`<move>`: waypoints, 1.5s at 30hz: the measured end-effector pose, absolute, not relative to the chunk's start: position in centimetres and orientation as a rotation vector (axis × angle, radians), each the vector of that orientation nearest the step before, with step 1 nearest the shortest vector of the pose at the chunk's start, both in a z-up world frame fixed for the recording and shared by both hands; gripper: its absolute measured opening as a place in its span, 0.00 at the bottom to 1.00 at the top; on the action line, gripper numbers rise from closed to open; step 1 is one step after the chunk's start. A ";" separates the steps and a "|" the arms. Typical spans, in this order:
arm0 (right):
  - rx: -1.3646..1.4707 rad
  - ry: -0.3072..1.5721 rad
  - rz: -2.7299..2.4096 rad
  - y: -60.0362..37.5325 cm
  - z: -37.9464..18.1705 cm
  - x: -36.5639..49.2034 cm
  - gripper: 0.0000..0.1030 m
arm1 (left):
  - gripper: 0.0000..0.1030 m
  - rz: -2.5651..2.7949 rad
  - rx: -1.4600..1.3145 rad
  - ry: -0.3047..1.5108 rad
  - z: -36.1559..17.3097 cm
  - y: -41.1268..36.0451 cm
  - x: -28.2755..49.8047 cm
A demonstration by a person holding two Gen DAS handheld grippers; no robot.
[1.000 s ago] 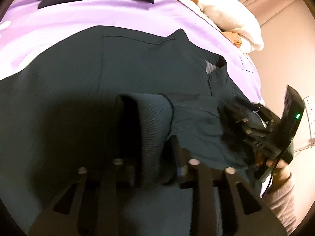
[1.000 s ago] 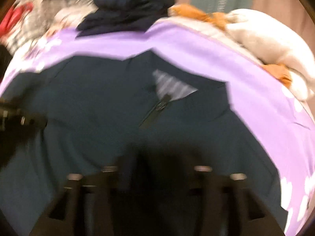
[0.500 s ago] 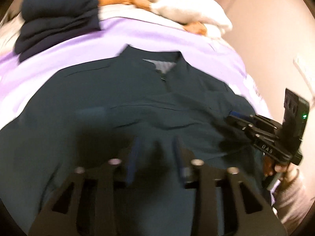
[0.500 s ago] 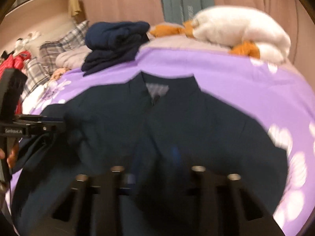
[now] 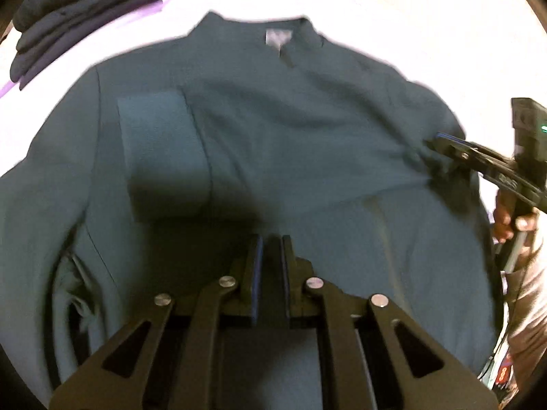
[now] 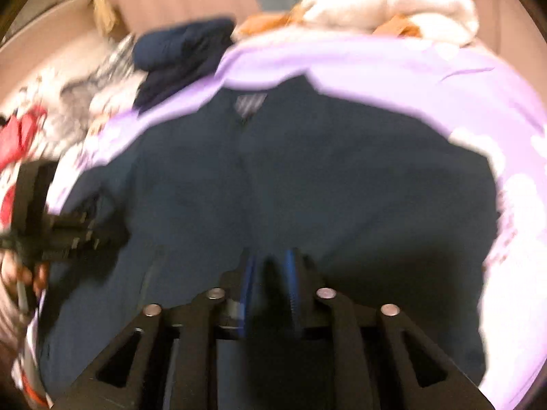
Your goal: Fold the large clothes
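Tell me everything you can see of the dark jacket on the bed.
The jacket is dark teal-navy, matte woven cloth, lying face up and spread across the purple sheet. Its stand-up collar points away from the cameras and shows a pale striped lining; a closed front seam runs down from it. A sleeve is folded over the chest. The left gripper, nearly shut, pinches cloth at the near hem. The right gripper touches the jacket's side; blur hides whether it grips.

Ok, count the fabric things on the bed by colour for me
Dark teal: 1, the jacket spread flat
Navy: 1, the folded pile
White: 1, the fluffy bundle
Orange: 1, the cloth under that bundle
Purple: 1, the bed cover
Total: 5
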State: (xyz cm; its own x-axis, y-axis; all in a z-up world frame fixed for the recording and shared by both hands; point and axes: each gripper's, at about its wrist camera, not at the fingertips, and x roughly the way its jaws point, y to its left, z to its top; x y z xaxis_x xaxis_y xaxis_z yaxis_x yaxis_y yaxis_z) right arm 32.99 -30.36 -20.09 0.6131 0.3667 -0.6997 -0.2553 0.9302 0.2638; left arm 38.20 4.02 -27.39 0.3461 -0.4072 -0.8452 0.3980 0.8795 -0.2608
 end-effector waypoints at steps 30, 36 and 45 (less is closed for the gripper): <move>0.127 0.720 0.196 -30.6 -16.4 23.9 0.63 | 0.76 -0.336 -0.474 0.889 -20.6 14.7 25.4; 0.057 0.584 0.319 -27.1 -14.2 13.9 0.72 | 1.00 -0.191 -0.436 0.548 -13.8 20.6 11.0; 0.066 0.613 0.483 -22.7 -16.7 7.4 0.75 | 1.00 -0.124 -0.913 0.494 -17.9 30.4 2.2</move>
